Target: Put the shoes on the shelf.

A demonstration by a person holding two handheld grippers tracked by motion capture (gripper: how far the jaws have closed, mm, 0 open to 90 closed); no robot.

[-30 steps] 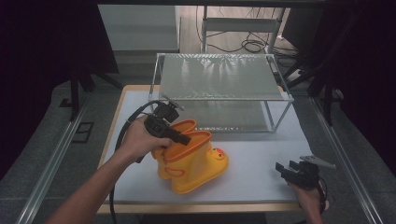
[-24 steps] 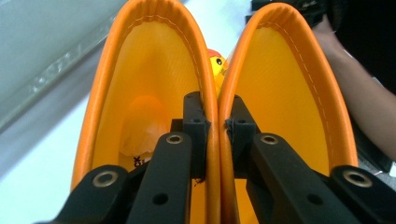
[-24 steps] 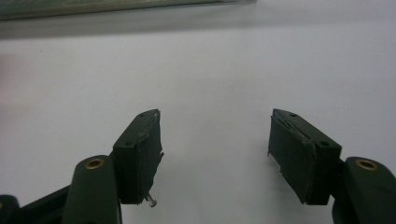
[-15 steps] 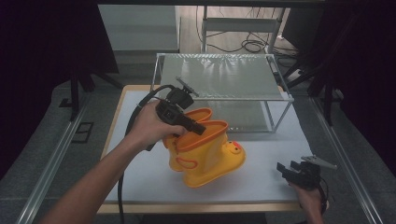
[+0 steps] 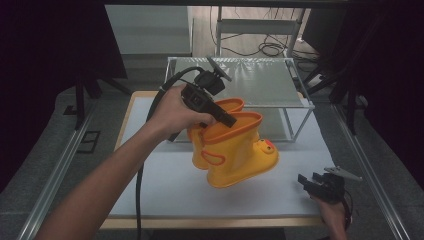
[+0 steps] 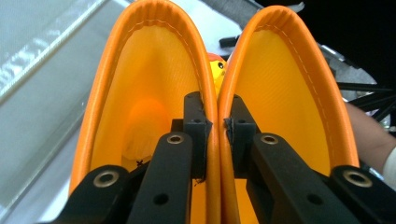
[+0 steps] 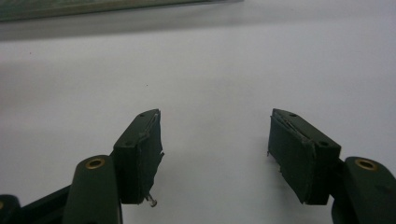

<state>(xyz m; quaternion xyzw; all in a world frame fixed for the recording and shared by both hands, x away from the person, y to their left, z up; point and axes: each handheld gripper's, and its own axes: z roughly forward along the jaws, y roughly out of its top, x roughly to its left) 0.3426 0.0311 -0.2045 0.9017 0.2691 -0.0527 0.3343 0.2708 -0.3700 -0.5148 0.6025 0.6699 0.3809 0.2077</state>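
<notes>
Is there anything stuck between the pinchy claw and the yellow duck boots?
No. The left gripper pinches the two touching rims of the yellow boots directly, one jaw inside each boot, with nothing between pads and rims. The boots hang tilted above the white table. The right gripper rests open near the table's right edge.

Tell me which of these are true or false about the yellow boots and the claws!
1. The left claw pinches both yellow boots together by their inner edges. True.
2. The boots are standing flat on the table. False: they hang tilted in the air above the white table top.
3. The right claw is holding a boot. False: it is open with nothing in it, low over the table.
4. One boot has a little duck face on its toe. True.
5. The boots sit on top of the wire shelf. False: they are in front of it.
</notes>
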